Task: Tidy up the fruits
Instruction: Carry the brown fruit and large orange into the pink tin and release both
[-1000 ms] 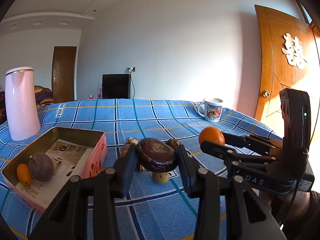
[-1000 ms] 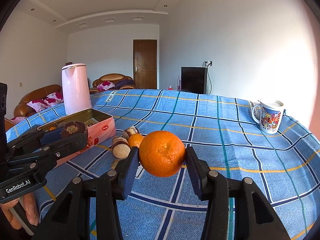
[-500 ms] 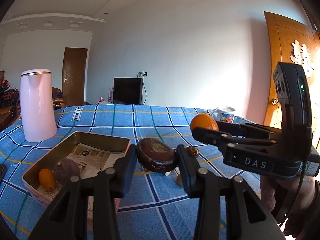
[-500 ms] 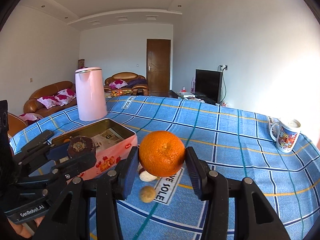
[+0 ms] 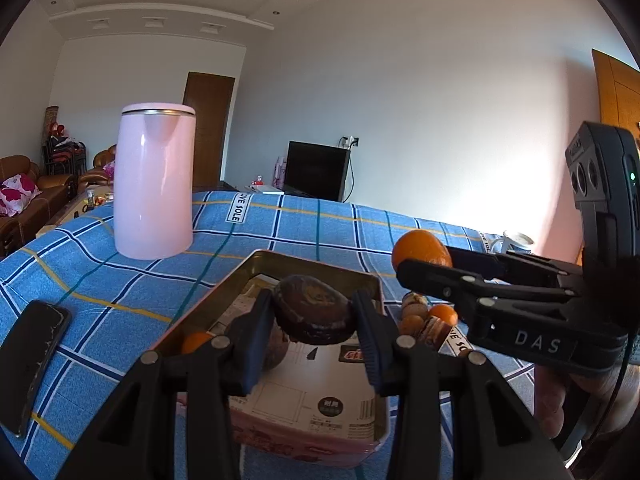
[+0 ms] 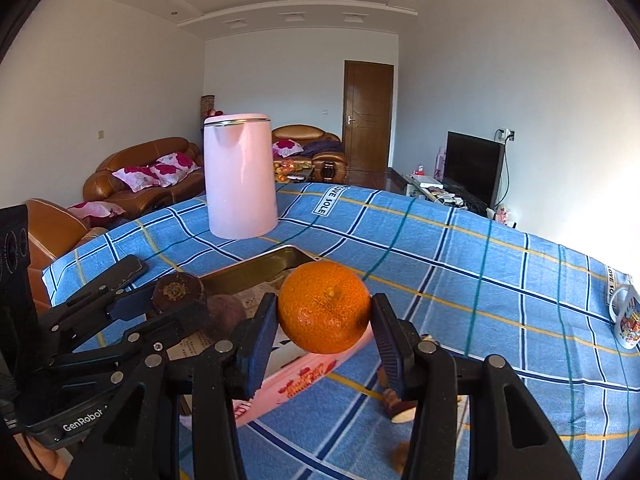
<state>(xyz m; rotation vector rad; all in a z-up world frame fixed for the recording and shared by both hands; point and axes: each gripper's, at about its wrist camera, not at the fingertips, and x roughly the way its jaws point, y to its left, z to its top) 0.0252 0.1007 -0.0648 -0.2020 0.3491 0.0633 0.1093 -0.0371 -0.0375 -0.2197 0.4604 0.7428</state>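
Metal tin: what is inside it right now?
In the tin: printed paper lining, a small orange fruit and a dark round fruit. The left tool and its dark fruit cover the middle.

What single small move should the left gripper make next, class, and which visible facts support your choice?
Probably lower the left gripper a little, then open it. It is shut on the dark brown fruit, which hangs above the open tin, where a small orange fruit and a purplish fruit already lie. The right gripper holds the orange by the tin's edge.
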